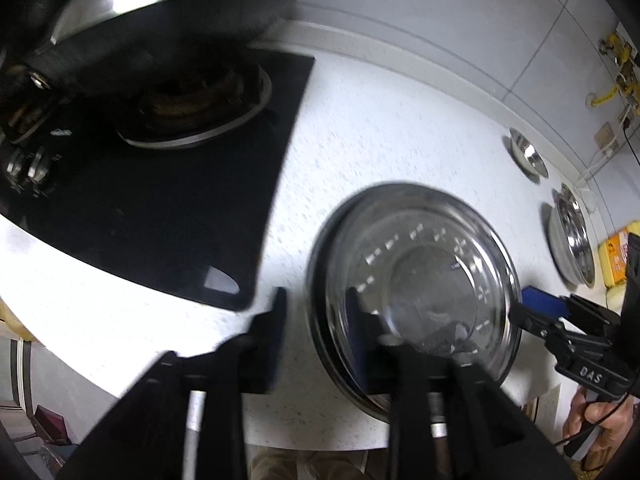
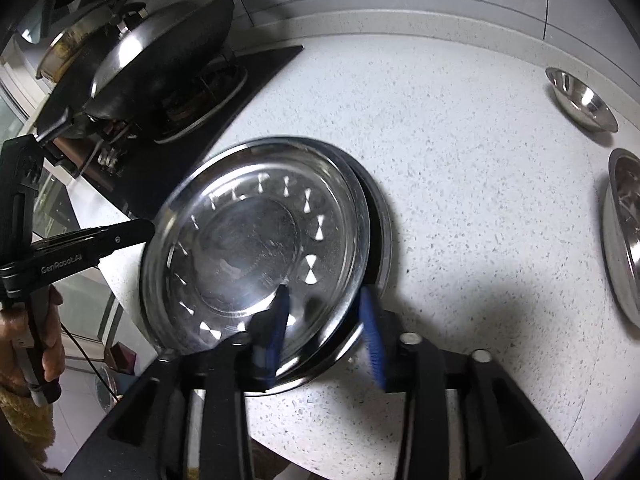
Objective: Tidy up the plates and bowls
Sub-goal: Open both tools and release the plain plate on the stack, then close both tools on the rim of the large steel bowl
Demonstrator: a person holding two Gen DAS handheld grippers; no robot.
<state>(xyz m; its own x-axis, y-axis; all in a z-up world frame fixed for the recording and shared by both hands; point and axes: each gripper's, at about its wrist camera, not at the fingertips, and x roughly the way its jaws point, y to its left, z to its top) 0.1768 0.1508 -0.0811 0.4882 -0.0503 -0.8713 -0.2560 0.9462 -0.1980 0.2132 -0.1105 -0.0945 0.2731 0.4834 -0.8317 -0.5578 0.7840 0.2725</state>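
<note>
A steel plate (image 1: 424, 276) (image 2: 256, 248) lies on a second plate (image 2: 380, 232) on the white counter, slightly offset. My left gripper (image 1: 316, 324) is open, its jaws astride the plate's near left rim. My right gripper (image 2: 326, 320) is open, its blue pads either side of the top plate's right rim; it also shows in the left wrist view (image 1: 532, 312) at the plate's right edge. A small steel bowl (image 1: 528, 154) (image 2: 582, 98) and a larger steel bowl (image 1: 572, 240) (image 2: 624, 232) sit further right on the counter.
A black gas hob (image 1: 168, 208) (image 2: 224, 92) with a wok (image 1: 152, 20) (image 2: 160, 52) on it lies to the left. A tiled wall (image 1: 460, 8) runs behind the counter. A yellow box (image 1: 614, 256) stands at the far right.
</note>
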